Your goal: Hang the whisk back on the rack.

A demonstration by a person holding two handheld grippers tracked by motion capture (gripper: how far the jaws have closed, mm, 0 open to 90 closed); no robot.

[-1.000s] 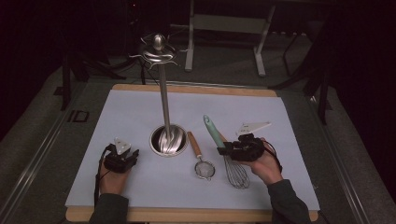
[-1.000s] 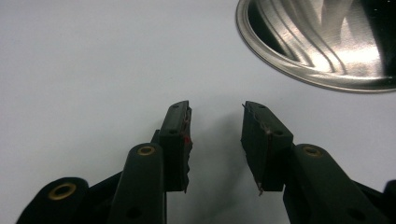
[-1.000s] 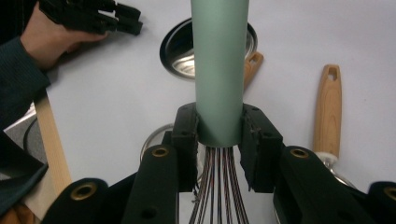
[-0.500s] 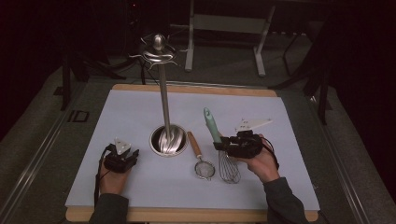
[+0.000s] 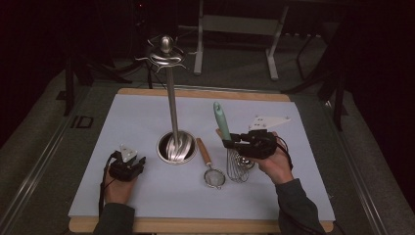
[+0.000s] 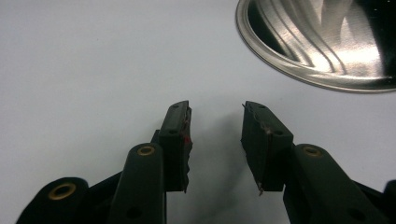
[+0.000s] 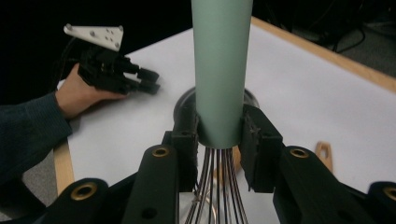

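Note:
A whisk with a pale green handle (image 5: 221, 120) and wire loops (image 5: 238, 167) is tilted up off the white mat, held low on its handle (image 7: 221, 70) by my right gripper (image 5: 229, 143), which is shut on it (image 7: 219, 140). A small strainer (image 5: 213, 176) with a wooden handle lies just left of the whisk. A tall metal utensil stand (image 5: 171, 105) rises from a round shiny base (image 5: 176, 147) at the mat's centre. My left gripper (image 5: 142, 160) rests low on the mat left of that base (image 6: 317, 42), its jaws apart and empty (image 6: 215, 140).
The white mat (image 5: 122, 117) covers a wooden table; its far edge (image 5: 205, 92) and near edge show bare wood. Dark floor and a metal frame (image 5: 235, 24) lie beyond. The other hand and its gripper (image 7: 140, 81) appear far off in the right gripper view.
My right gripper has shifted left and lifted the whisk's handle end, so the whisk now tilts upward. The left gripper has stayed put.

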